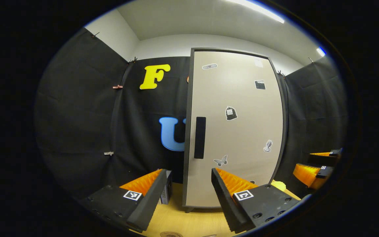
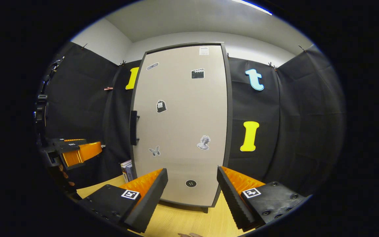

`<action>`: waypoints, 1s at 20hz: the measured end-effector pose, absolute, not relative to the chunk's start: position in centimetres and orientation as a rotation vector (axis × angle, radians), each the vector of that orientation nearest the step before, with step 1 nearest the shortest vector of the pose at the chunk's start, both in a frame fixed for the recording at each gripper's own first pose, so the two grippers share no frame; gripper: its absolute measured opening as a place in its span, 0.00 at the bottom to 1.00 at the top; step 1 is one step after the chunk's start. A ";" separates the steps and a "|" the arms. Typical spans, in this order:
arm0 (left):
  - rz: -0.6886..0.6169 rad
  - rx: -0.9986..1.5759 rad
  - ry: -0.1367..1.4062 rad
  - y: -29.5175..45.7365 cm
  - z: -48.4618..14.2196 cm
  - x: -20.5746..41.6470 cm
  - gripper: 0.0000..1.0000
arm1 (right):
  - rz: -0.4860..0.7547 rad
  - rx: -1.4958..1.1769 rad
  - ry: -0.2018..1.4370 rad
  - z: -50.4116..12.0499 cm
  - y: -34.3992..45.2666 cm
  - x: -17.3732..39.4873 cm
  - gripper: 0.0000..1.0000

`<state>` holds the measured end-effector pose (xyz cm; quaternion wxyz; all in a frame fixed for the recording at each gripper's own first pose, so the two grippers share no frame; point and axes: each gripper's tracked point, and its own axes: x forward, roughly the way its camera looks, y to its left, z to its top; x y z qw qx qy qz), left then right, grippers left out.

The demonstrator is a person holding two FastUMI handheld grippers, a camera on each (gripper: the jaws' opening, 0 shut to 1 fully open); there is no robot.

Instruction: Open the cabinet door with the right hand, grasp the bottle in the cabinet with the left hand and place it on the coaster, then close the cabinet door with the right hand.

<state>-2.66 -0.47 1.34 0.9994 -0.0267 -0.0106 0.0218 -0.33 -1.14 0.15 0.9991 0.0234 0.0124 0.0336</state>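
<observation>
Door (image 2: 179, 125) is a stiff, light panel, shut; hook your right gripper (image 2: 192, 191), wide open and empty, on the vertical handle (image 2: 133, 127) up-left. Left gripper (image 1: 189, 191) open, empty too.

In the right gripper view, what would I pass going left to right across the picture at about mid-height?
Left gripper → books → door handle → butterfly sticker → bust sticker

Both views near, facing shut cabinet door (image 1: 235, 131)
</observation>
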 end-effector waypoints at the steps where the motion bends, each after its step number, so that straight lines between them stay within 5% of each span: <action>1: 0.058 -0.048 -0.021 0.0 1.4 -3.0 0.83 | 0.082 0.045 0.027 0.1 -0.8 -0.3 0.97; 11: 0.159 -0.045 -0.010 6.3 0.5 -4.6 0.87 | 0.175 0.038 0.035 0.2 4.4 1.7 0.98; 20: -0.064 -0.079 0.013 13.7 -0.6 -1.3 0.86 | 0.043 0.034 0.028 1.1 13.7 4.8 0.98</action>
